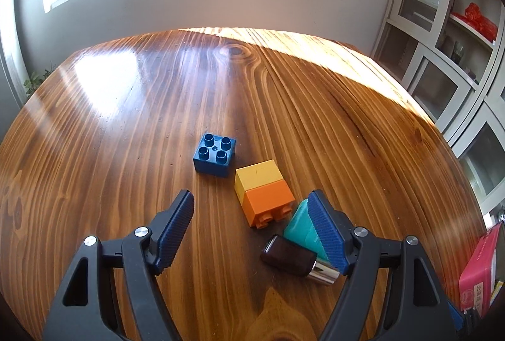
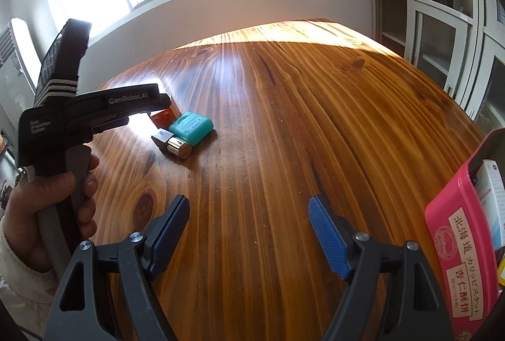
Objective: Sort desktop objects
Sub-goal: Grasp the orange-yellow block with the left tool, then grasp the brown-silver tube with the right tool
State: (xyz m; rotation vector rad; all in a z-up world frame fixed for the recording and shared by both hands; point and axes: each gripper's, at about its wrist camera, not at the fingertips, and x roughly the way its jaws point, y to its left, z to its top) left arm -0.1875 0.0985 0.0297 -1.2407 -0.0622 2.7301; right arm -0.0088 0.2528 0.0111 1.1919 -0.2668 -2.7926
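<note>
Left tongs [image 1: 252,230] hung spread above the orange-yellow block [image 1: 263,194]; closing squarely on its flat sides would grip best. Right tongs [image 2: 249,230] gaped empty.

Your blue brick [image 1: 215,158] sat studs up on table, just beside yellow brick [image 1: 257,178]. Yellow brick lay on side, joined to orange brick [image 1: 268,205], studs facing you. Teal case [image 1: 300,229] lay flat, touching brown-and-silver cylinder [image 1: 292,255] lying on side.
</note>
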